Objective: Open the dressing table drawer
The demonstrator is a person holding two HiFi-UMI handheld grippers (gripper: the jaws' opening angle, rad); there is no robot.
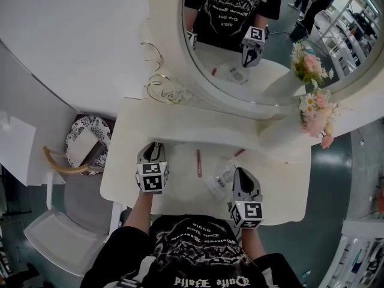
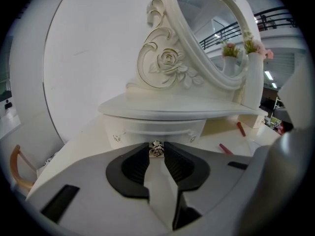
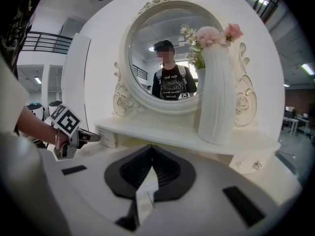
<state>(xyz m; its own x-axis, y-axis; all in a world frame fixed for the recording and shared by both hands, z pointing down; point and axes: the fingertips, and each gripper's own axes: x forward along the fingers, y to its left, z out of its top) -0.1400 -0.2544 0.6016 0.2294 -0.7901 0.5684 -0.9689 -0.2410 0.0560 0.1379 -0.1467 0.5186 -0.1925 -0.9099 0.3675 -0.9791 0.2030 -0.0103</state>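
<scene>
The left tool [image 2: 156,156] is pinching the small silver rose-shaped knob [image 2: 156,148] of the white drawer [image 2: 147,130] under the far-left shelf [image 2: 172,107] of the white dressing table [image 1: 180,188], likely readying a nearward pull, while the right tool [image 3: 150,154] is hovering clenched and empty at the right.

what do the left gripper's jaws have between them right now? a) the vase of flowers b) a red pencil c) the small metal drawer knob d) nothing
c: the left gripper view shows the left gripper pinching the metal knob on the drawer front under the shelf.
</scene>
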